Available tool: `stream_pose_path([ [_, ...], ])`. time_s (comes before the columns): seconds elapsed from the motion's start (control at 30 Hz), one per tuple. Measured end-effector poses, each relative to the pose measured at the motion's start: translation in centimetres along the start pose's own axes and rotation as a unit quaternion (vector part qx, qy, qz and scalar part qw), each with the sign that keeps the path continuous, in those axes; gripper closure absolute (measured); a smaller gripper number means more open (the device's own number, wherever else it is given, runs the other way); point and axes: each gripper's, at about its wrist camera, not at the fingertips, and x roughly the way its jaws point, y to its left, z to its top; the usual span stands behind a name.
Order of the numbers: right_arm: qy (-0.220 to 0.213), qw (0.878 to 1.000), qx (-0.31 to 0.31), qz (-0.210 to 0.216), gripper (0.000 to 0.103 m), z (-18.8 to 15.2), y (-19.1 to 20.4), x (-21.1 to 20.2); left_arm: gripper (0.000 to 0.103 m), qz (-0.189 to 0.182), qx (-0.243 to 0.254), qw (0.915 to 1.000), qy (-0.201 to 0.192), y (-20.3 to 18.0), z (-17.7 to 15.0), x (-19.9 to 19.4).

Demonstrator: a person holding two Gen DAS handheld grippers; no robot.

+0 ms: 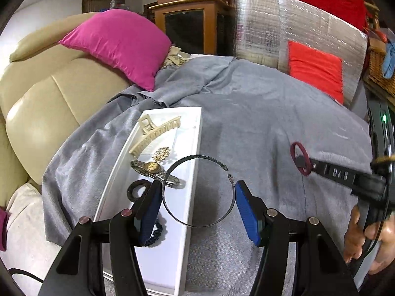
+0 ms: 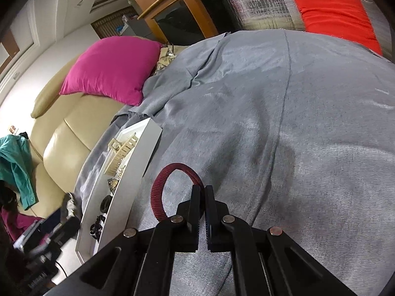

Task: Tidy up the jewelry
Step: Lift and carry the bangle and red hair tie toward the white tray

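Two tools are at work, one in each hand. The left tool (image 1: 197,197) stands partly open, its two blue pads (image 1: 248,215) pressed against the sides of one thin dark bangle (image 1: 197,192), an open hoop with a gap at its far right; the hoop hangs between the fingers, partly over the edge of the tray and partly over the cloth. The right tool (image 2: 202,190) is fully closed, its two black fingers pinching one dark red ring (image 2: 170,190) by its right side, the loop standing out to the left of the tips above the grey cloth (image 2: 271,123).

Just left of and beyond the left tool lies one long white tray (image 1: 195,148). Counted outward from the left finger, it holds one dark blue scrunchie (image 1: 156,234) beside that finger, one black ring (image 1: 137,190), one wristwatch (image 1: 153,169) with a gold face, one small gold piece (image 1: 161,153) too fine to make out, and one cream claw clip (image 1: 154,133) at the far end.

Farther left are one beige sofa (image 1: 44,103) and one magenta cushion (image 1: 118,44). Ahead and to the right stand one silver foil panel (image 1: 308,24) and one red-orange cushion (image 1: 316,71). One hand (image 1: 365,236) grips the right tool's handle.
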Motion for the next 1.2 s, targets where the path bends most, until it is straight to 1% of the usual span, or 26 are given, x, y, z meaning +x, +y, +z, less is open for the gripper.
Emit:
stream_pose_path([
  [0.17, 0.006, 1.000, 0.000, -0.003, 0.099, -0.8, 1.2, 0.4, 0.042, 0.016, -0.026, 0.9995, -0.010, 2.3, 0.2, -0.7],
  [0.33, 0.018, 1.000, 0.000, 0.005, 0.099, -2.2, 3.8, 0.7, 0.042, 0.025, -0.061, 0.9978, 0.004, 5.0, 0.2, -0.4],
  [0.4, 0.024, 1.000, -0.005, 0.002, 0.099, -2.6, 5.0, 0.9, 0.042, 0.029, -0.071, 0.9970, -0.001, 5.8, 0.1, -0.8],
  [0.47, 0.027, 1.000, -0.016, -0.001, 0.099, -2.7, 6.2, 0.8, 0.042, 0.041, -0.071, 0.9965, -0.010, 6.3, 0.1, -1.3],
  [0.57, 0.021, 0.999, -0.032, -0.002, 0.099, -2.4, 8.2, 0.2, 0.042, 0.047, -0.082, 0.9954, -0.013, 7.5, -0.2, -1.8],
  [0.7, 0.018, 0.998, -0.054, 0.000, 0.099, -2.0, 10.8, -0.6, 0.042, 0.069, -0.094, 0.9932, -0.005, 9.2, -1.1, -2.0],
  [0.9, 0.023, 0.996, -0.082, 0.005, 0.099, -2.2, 14.5, -0.6, 0.042, 0.083, -0.104, 0.9911, 0.006, 10.8, -2.6, -2.0],
  [1.2, 0.035, 0.994, -0.098, 0.022, 0.099, -3.3, 17.3, -0.4, 0.042, 0.089, -0.115, 0.9888, 0.032, 12.3, -4.1, -1.4],
])
